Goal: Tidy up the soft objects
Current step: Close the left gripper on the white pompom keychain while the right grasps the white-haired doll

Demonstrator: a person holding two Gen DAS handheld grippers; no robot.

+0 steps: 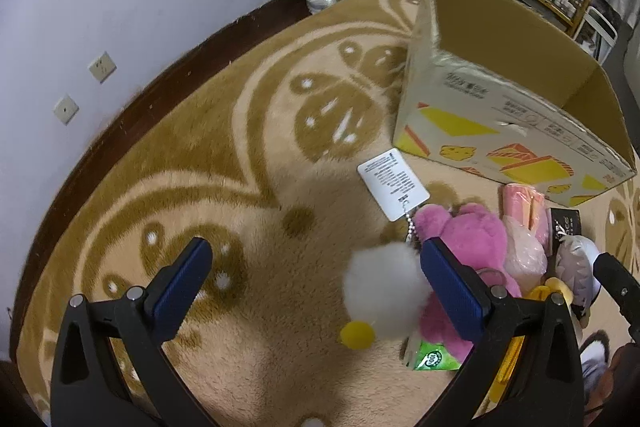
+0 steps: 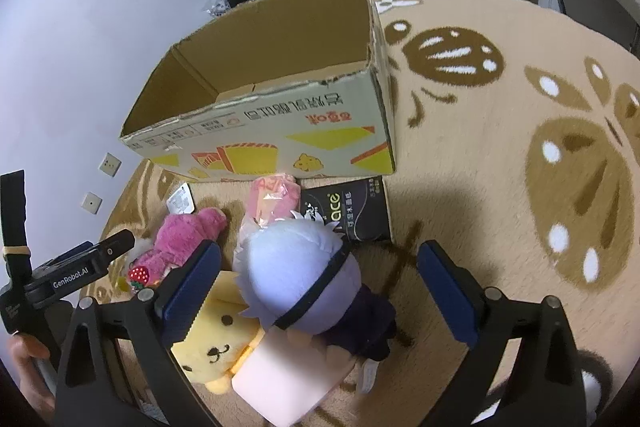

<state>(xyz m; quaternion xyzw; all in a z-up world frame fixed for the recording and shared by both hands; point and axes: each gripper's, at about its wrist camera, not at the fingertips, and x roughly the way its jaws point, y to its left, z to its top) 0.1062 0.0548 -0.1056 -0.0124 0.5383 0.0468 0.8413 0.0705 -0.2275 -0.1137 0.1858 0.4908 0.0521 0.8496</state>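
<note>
1. The task looks to be near its start. The cardboard box (image 2: 280, 115) stands open on the carpet (image 2: 500, 187), and the part of its inside that shows holds nothing; the near wall hides its floor.

2. All soft things are on the carpet, in a loose pile just in front of the box: a pink plush (image 1: 468, 243), a white pompom (image 1: 384, 283) with a chain and a white tag (image 1: 394, 183), a white-haired doll (image 2: 304, 279), a yellow dog plush (image 2: 216, 347), and a pink packet (image 2: 276, 195) touching the box wall. A dark tissue pack (image 2: 352, 215) lies beside it.

3. The left claw (image 1: 316, 275) is wide open and holds nothing. The pompom lies just inside its right finger, so I judge it the likely first pick.

4. The right claw (image 2: 320, 275) is also wide open and empty. It hovers over the doll, whose head lies between the fingers; I cannot tell if a pad touches it.

5. Room for moving: the carpet to the left of the pile is free, and also to the right of it. The top edge of the box is torn and rough, so a toy or its chain may catch there. The two claws are close over the pile and could bump each other.
</note>
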